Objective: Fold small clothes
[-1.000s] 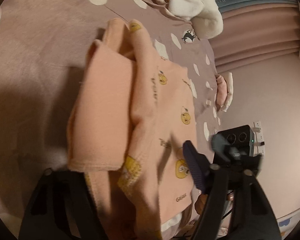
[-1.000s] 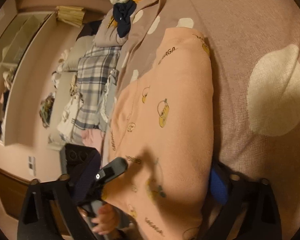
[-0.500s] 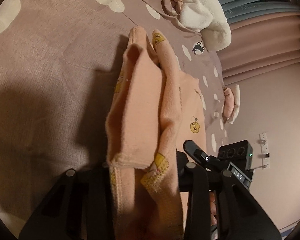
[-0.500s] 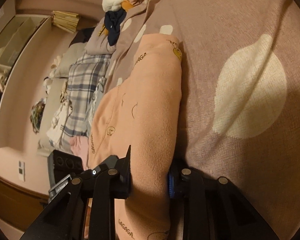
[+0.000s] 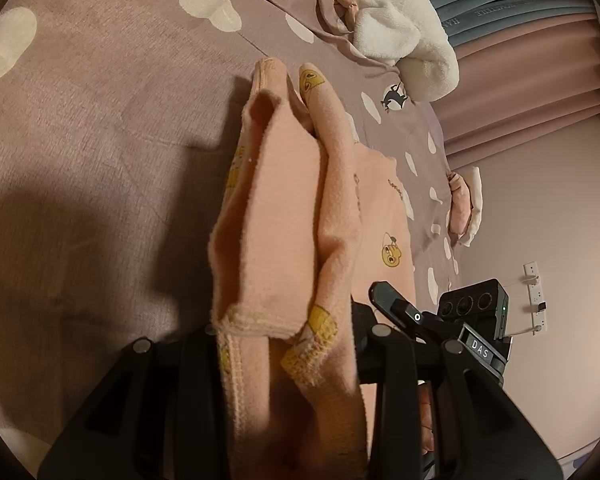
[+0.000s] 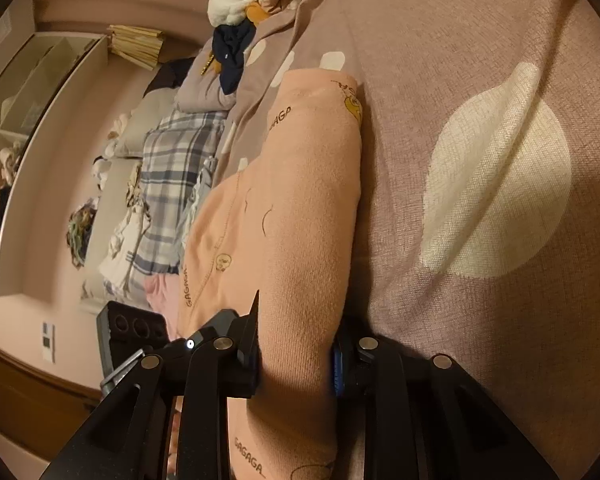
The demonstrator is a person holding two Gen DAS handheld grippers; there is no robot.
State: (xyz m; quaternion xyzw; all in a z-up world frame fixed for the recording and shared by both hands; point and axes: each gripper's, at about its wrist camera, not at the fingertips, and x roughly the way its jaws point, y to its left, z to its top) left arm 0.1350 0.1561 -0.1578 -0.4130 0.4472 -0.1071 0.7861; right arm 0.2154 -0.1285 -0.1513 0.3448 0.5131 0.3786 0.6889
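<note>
Claw status: both have gone from wide a second ago to clamped on the peach garment. Left claw pinches the bunched hem edge, right claw the folded edge. Garment lies on the spotted bedspread, below the white fleece pile. Grips set, so a lift-and-fold looks ready.
</note>
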